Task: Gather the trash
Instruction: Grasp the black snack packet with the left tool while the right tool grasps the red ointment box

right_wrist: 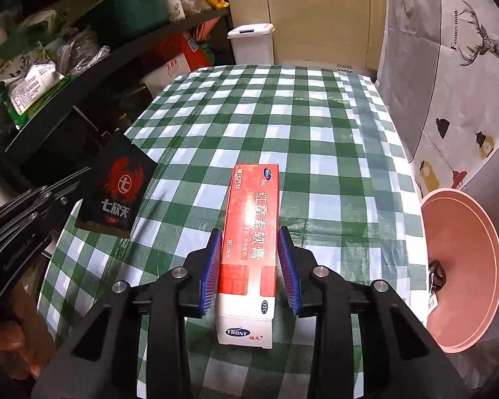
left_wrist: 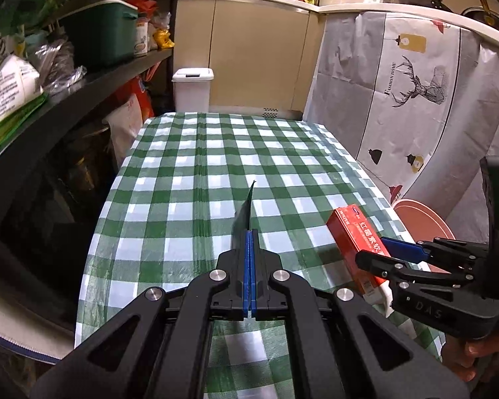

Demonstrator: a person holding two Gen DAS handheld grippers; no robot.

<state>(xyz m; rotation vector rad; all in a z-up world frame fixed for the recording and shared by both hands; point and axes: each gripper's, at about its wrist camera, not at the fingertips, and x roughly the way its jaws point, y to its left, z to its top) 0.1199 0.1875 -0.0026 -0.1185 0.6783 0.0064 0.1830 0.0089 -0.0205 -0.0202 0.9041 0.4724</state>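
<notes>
here the red and white carton (right_wrist: 249, 242) lies flat on the green checked tablecloth (right_wrist: 282, 126), near the edge close to the camera, with its white end toward the viewer and the red printed face up. the right gripper (right_wrist: 251, 266) has the carton between its two blue pads (right_wrist: 213, 266) – the left pad lies against the side of the carton, the right pad is very close to the other side, and the jaws are clamped on it at about its middle. in the left wrist view the same carton (left_wrist: 356, 242) appears at the right side of the table, with the right gripper (left_wrist: 379, 251) around it.

the left gripper (left_wrist: 250, 266) is fully clenched, and a thin dark packet (left_wrist: 244, 212) stands out on its edge from between its blue pads. in the right wrist view this packet (right_wrist: 116, 189) shows its face – black, with a red crab design and white characters – and it hangs above the left edge of the table.

to the right of the table, below its level, there is a pink basin (right_wrist: 462, 266) with some small dark thing inside it. beyond the far edge of the table stands a white bin (left_wrist: 193, 89) with a lid. on the left are dark shelves (left_wrist: 83, 79) full of bags and a green box (left_wrist: 99, 30).
</notes>
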